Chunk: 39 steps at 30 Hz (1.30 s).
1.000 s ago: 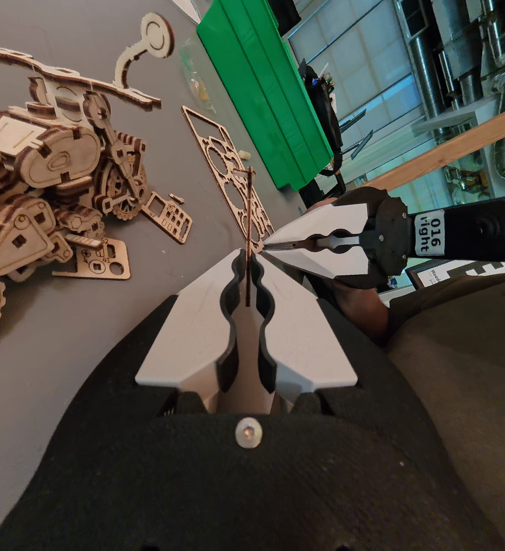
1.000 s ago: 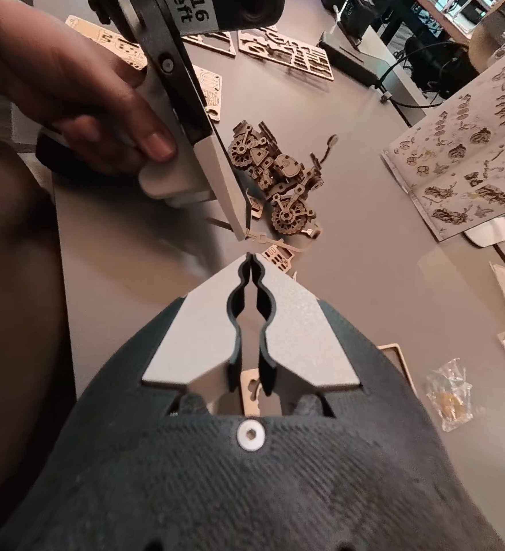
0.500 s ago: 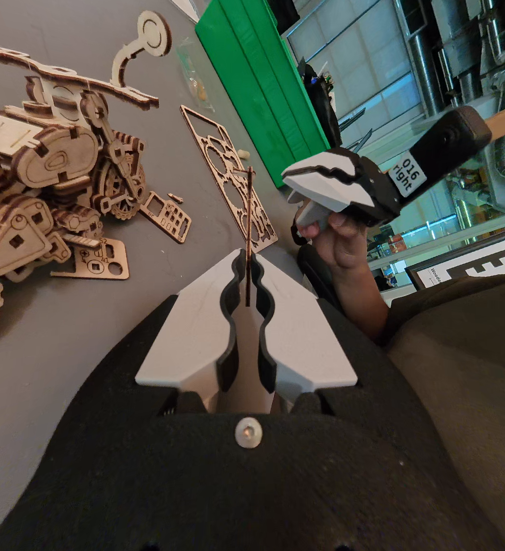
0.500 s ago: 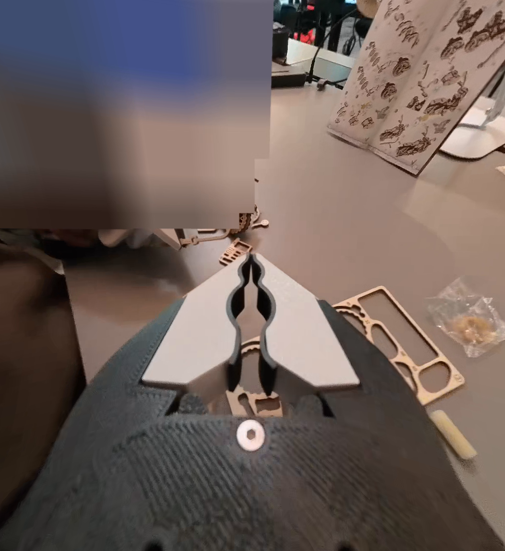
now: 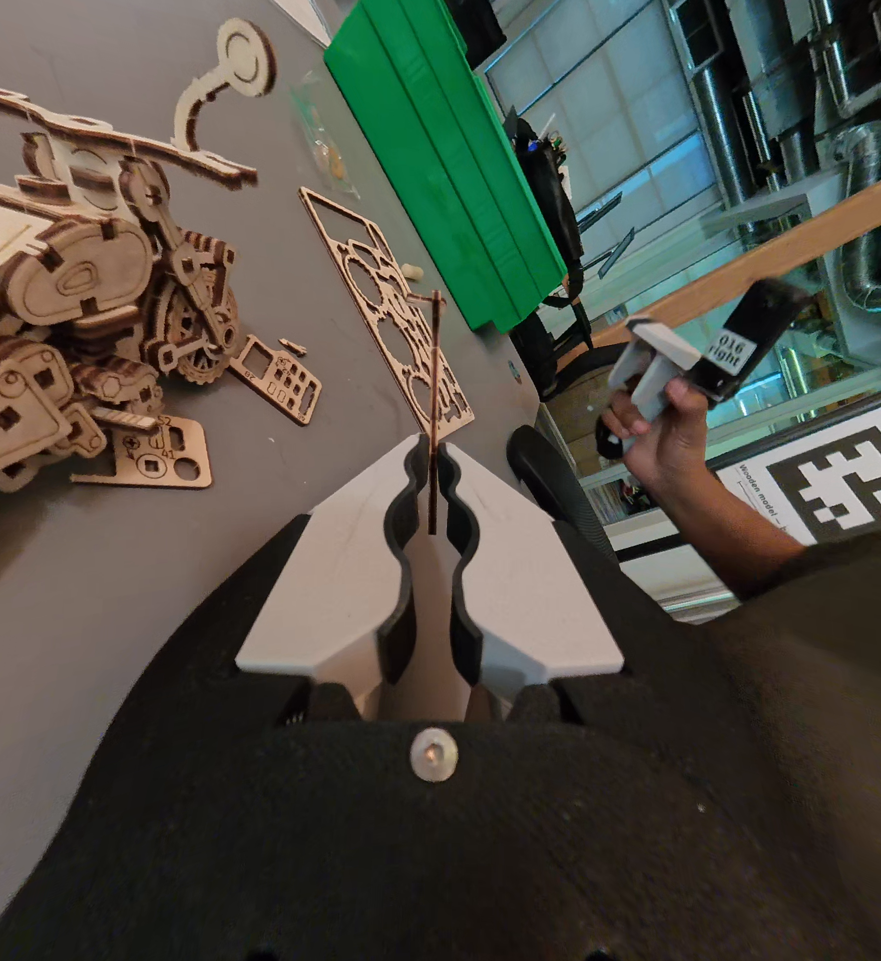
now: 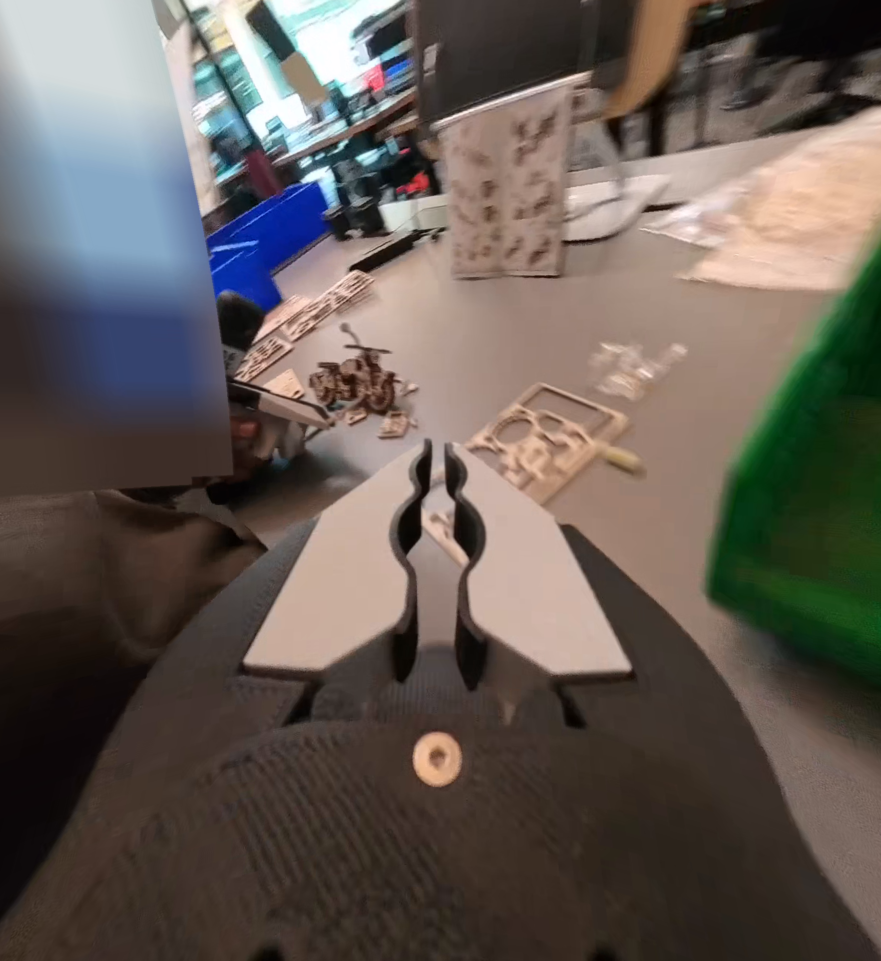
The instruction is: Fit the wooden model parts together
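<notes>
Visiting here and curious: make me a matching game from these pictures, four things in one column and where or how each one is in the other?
Things:
1. thin wooden piece
2. green bin
3. right gripper
4. assembled wooden model

States:
A. lying on the grey table, far right edge
B. held up in the air, holding nothing
C. clamped edge-on in the left gripper
D. standing on the table, loose flat parts beside it

Pairs: 1-C, 2-A, 3-B, 4-D
</notes>
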### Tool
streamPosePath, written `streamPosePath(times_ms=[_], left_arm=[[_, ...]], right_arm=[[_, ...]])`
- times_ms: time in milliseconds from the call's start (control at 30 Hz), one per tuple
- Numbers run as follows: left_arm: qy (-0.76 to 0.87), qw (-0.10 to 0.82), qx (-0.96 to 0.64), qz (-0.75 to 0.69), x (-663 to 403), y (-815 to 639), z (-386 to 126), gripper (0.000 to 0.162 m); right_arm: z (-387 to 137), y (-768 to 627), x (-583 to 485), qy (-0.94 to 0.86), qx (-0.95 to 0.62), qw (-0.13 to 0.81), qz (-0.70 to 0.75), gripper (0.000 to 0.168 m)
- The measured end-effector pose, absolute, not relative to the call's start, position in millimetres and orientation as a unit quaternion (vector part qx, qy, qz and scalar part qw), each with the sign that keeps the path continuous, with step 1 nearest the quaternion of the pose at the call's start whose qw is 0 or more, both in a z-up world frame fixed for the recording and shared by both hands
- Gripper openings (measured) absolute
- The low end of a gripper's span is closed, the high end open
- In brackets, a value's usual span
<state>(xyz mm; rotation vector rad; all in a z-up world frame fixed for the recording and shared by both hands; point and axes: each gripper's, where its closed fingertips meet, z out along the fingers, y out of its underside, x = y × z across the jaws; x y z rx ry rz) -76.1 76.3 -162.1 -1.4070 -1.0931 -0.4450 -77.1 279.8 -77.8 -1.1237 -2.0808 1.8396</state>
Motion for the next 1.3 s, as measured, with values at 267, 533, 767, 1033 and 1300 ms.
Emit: streamPosePath(times_ms=[267,533,767,1033,1300], left_arm=[[-0.448,0.611,-0.628,-0.176,-65.6,85.7,-159.0,0.0],[-0.424,0.629,-0.636,-0.143,-53.5,99.0,-148.4,0.0],[-0.427,0.638,-0.635,-0.087,-45.3,99.2,-144.7,0.0],[-0.432,0.635,-0.635,-0.086,-43.9,108.4,-151.3,0.0],[-0.43,0.637,-0.633,-0.099,-43.3,107.8,-150.9,0.0]], right_arm=[[-241.2,409.3,48.9,-0.757,-0.501,0.033,0.418,0.011],[-278.9,313.9,73.0,-0.769,-0.344,-0.036,0.538,0.005],[-266.7,290.6,80.9,-0.697,-0.211,-0.153,0.668,0.023],[-282.7,262.5,82.7,-0.718,-0.138,-0.163,0.663,0.026],[-274.1,259.2,80.3,-0.716,-0.129,-0.168,0.665,0.017]])
